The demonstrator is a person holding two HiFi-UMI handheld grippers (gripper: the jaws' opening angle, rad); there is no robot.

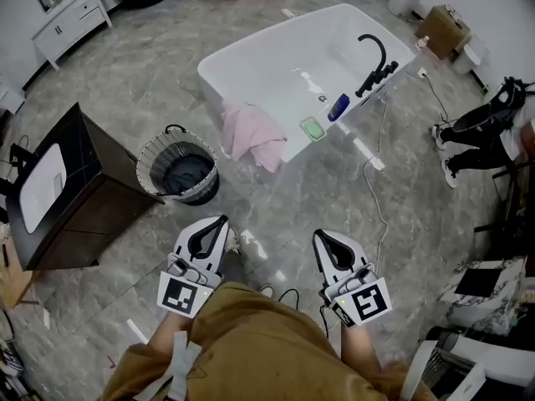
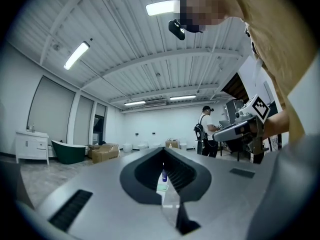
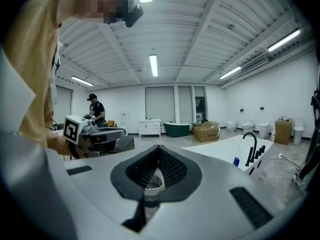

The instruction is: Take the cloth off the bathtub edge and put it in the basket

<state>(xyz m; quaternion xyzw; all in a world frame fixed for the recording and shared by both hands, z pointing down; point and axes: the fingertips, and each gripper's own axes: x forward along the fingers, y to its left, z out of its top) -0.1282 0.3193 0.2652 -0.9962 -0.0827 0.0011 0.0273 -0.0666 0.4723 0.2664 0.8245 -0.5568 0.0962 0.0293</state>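
A pink cloth (image 1: 252, 136) hangs over the near edge of the white bathtub (image 1: 251, 48). The round wire basket (image 1: 177, 170), dark inside, stands on the floor to the tub's left. My left gripper (image 1: 219, 222) and right gripper (image 1: 322, 236) are held low in front of the person's body, well short of the cloth and basket. Both point up and forward, jaws closed with nothing in them. In the right gripper view the right gripper (image 3: 159, 150) faces the bathtub (image 3: 225, 146) at the right. The left gripper (image 2: 163, 151) faces the open room.
A black faucet (image 1: 374, 65), a blue bottle (image 1: 338, 107) and a green soap dish (image 1: 313, 128) sit on the tub's rim. A dark cabinet with a white basin (image 1: 63, 195) stands at left. A white cable (image 1: 376, 190) trails over the floor. A person (image 1: 481, 132) is at right.
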